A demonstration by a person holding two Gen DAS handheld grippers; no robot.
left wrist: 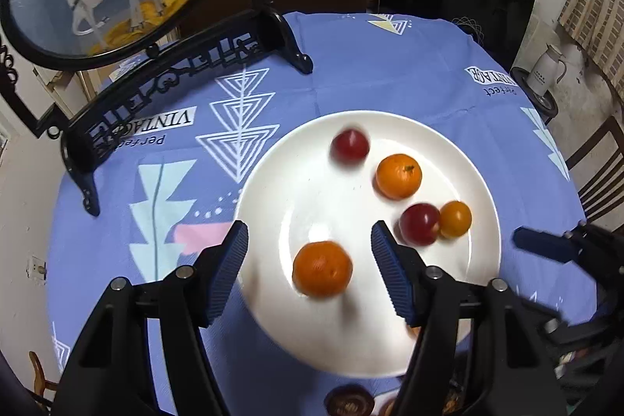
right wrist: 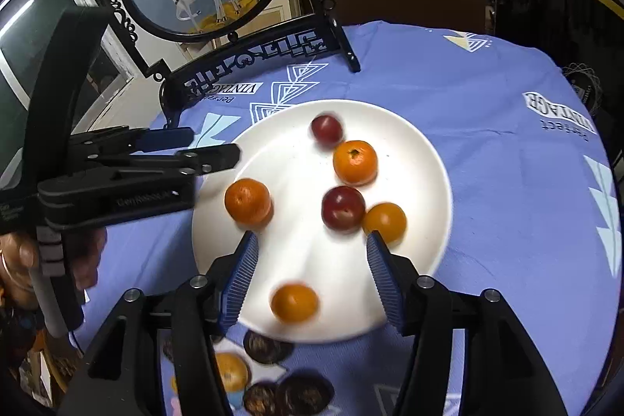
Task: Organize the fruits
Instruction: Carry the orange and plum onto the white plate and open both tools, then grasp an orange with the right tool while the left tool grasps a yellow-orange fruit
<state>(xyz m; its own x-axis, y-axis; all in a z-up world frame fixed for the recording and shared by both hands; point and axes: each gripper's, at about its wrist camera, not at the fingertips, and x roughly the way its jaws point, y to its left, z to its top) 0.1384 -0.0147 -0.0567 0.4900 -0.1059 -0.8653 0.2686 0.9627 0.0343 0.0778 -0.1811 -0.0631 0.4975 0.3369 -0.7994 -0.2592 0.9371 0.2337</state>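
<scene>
A white plate (left wrist: pixel 296 182) (right wrist: pixel 421 158) on the blue tablecloth holds several fruits. In the left wrist view an orange (left wrist: pixel 322 268) lies blurred between the fingers of my open left gripper (left wrist: pixel 310 244), just above the plate. A red plum (left wrist: pixel 350 146), an orange (left wrist: pixel 398 176), a second plum (left wrist: pixel 419 224) and a small orange fruit (left wrist: pixel 455 218) lie farther on. My right gripper (right wrist: pixel 312 252) is open over the plate's near edge, with a small orange fruit (right wrist: pixel 294 302) blurred between its fingers. The left gripper also shows in the right wrist view (right wrist: pixel 210 147).
A black ornate stand (left wrist: pixel 171 80) (right wrist: pixel 249 57) with a round deer picture stands at the table's far left. The right gripper's finger (left wrist: pixel 542 244) shows at the plate's right. A white jug (left wrist: pixel 546 69) and a chair (left wrist: pixel 600 174) stand beyond the table.
</scene>
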